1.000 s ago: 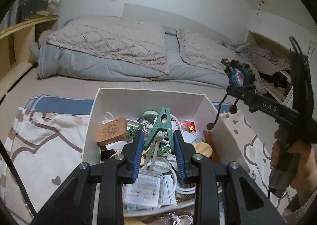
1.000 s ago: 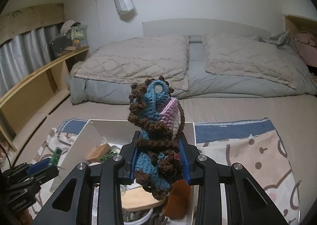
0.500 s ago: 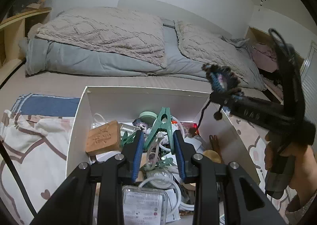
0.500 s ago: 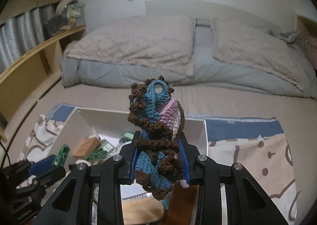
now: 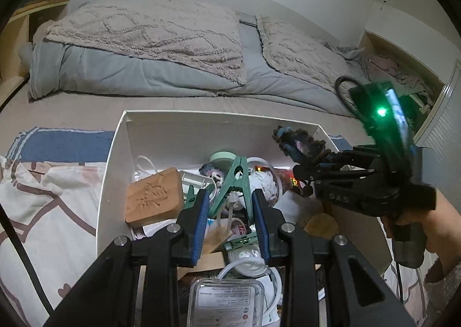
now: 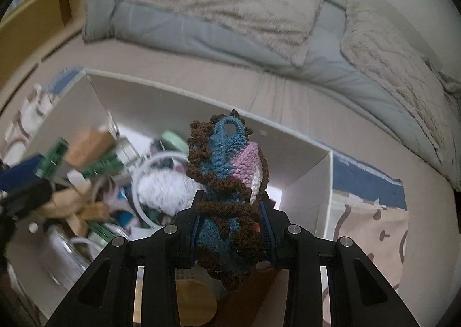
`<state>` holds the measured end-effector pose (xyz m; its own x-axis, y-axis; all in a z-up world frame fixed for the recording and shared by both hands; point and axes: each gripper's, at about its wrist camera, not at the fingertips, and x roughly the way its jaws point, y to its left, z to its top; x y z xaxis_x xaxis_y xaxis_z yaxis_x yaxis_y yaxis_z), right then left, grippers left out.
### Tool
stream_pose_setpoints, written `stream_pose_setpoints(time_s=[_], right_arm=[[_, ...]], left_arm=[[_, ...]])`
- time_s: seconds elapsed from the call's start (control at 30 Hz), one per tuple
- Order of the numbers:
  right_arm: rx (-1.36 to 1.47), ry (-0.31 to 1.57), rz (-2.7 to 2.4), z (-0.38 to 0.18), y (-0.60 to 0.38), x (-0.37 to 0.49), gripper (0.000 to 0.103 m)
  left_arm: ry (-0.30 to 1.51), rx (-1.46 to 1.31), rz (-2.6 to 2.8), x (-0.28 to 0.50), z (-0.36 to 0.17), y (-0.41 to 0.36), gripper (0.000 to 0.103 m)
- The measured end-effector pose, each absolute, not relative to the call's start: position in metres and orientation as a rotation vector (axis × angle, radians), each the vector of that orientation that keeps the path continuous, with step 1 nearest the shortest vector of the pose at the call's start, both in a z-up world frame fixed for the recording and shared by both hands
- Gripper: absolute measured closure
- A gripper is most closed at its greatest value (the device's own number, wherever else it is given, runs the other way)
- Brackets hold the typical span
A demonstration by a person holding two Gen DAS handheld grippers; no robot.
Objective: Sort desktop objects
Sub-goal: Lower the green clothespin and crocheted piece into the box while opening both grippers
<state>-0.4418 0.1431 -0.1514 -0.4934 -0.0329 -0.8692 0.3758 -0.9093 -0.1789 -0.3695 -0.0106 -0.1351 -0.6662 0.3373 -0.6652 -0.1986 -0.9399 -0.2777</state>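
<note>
Patterned cloth [image 5: 43, 206] covers the floor under a white box [image 5: 115, 160] full of small things. Over its near edge, the left gripper [image 5: 229, 211] pinches a green clip [image 5: 233, 180]. Over the box's right side, the right gripper [image 6: 232, 229] squeezes a crochet toy [image 6: 227, 183]. Beyond lies a bed [image 5: 144, 39].

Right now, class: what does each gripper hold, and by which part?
The right gripper clamps a crocheted piece by its lower half, loop end up. The left gripper pinches a green clothespin by its handle end.
</note>
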Motion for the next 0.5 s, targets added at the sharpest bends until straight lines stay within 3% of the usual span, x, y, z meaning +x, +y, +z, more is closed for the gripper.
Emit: stream_pose_setpoints(time_s=[0.17,0.2,0.23,0.27,0.37,0.5], right_arm=[[1.543,0.5,-2.48,-0.166,0.148,-0.452,0.067],[1.546,0.484,-2.493,-0.167,0.15,-0.452,0.067],[1.545,0.473,-2.505,-0.167,0.151,-0.452,0.067],[1.535,0.468,-2.511,-0.167,0.152,-0.452,0.061],[1.489,0.504,-2.519,-0.164,0.15,-0.448,0.03],[1.409,0.501,-2.551,-0.151,0.15,-0.442,0.027]], left_arm=[[-0.255,-1.126,2.585,-0.372,-0.14,-0.005,0.071],[-0.255,-1.125,2.579,-0.371,-0.14,-0.004,0.067],[-0.256,-1.125,2.573,-0.371,-0.14,-0.002,0.056],[-0.26,-1.12,2.571,-0.371,-0.139,-0.001,0.047],[-0.252,-1.097,2.573,-0.368,-0.137,0.005,0.043],[-0.226,-1.088,2.583,-0.365,-0.135,0.01,0.043]])
